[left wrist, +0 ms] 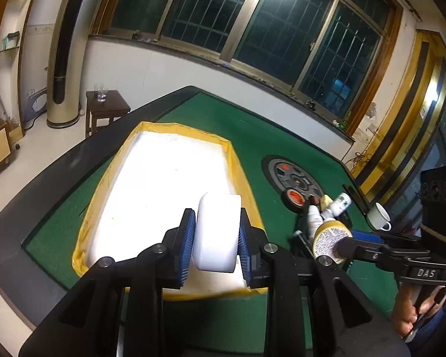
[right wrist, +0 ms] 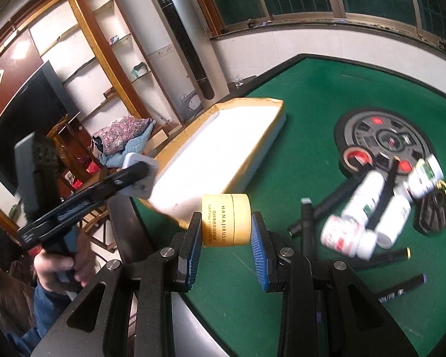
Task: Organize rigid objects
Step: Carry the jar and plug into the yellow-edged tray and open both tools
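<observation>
Green felt tabletop [left wrist: 211, 125] carries a white foam tray w/ yellow taped rim [left wrist: 163, 178]. We grip a white rounded block [left wrist: 217, 232] in the left tongs [left wrist: 214, 244], blue pads pressed on both its sides, and it hangs over the tray's near end. Our right tongs [right wrist: 226, 238] are clenched on a yellow jar [right wrist: 226, 220], lying sideways betw. the pads, label text facing the cam, over the felt just beside the tray's near corner. Rest of the stuff sits to the right on the tabletop: white bottles [right wrist: 368, 208] in a blurred heap, black pens [right wrist: 398, 288] near them, a tape roll [right wrist: 356, 157] at the edge of a round centre panel [right wrist: 386, 139]. White cup [left wrist: 379, 217] stands at the tabletop's far right edge. Each tongs handle sits in a person's hand [right wrist: 62, 267].
</observation>
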{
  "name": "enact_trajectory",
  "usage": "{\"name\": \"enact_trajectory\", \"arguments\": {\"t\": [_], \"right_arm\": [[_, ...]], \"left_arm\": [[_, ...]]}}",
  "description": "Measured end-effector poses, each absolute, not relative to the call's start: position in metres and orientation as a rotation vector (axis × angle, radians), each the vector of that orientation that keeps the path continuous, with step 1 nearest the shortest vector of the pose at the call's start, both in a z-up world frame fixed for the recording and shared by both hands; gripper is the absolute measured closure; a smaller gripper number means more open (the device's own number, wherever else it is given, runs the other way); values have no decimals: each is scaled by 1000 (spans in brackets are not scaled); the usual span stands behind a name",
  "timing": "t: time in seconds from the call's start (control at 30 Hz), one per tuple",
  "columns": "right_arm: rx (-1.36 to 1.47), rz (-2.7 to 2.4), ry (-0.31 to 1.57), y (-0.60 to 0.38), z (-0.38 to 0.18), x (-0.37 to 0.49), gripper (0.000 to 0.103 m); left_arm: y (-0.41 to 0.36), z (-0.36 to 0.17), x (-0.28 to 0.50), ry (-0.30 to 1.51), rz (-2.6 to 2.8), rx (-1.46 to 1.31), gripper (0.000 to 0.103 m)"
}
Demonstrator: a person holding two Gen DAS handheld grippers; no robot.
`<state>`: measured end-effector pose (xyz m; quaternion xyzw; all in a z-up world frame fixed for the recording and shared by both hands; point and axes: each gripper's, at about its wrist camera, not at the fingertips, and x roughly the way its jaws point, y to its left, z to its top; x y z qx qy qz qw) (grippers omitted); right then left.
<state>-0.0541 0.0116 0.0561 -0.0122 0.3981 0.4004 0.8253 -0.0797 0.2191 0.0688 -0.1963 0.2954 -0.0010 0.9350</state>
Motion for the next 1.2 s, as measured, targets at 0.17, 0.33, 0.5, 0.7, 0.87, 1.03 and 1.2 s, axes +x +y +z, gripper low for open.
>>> {"name": "enact_trajectory", "arguments": {"t": [0.17, 0.33, 0.5, 0.7, 0.87, 1.03, 1.2], "right_arm": [[-56, 848, 890, 63, 58, -27, 75], [-56, 805, 946, 109, 55, 17, 75], [-41, 733, 999, 149, 43, 65, 75], [-37, 665, 1095, 174, 13, 107, 75], [-63, 646, 1115, 188, 3, 123, 75], [-40, 663, 1117, 179, 4, 125, 57], [14, 689, 1062, 142, 30, 107, 57]], "left_arm": [[248, 64, -46, 671, 18, -419, 78], [266, 66, -8, 730, 34, -415, 78], [283, 58, 28, 772, 77, -427, 79], [299, 30, 46, 837, 87, -456, 79], [299, 27, 38, 840, 50, -443, 78], [298, 29, 26, 827, 58, -448, 78], [289, 33, 23, 848, 108, -389, 78]]}}
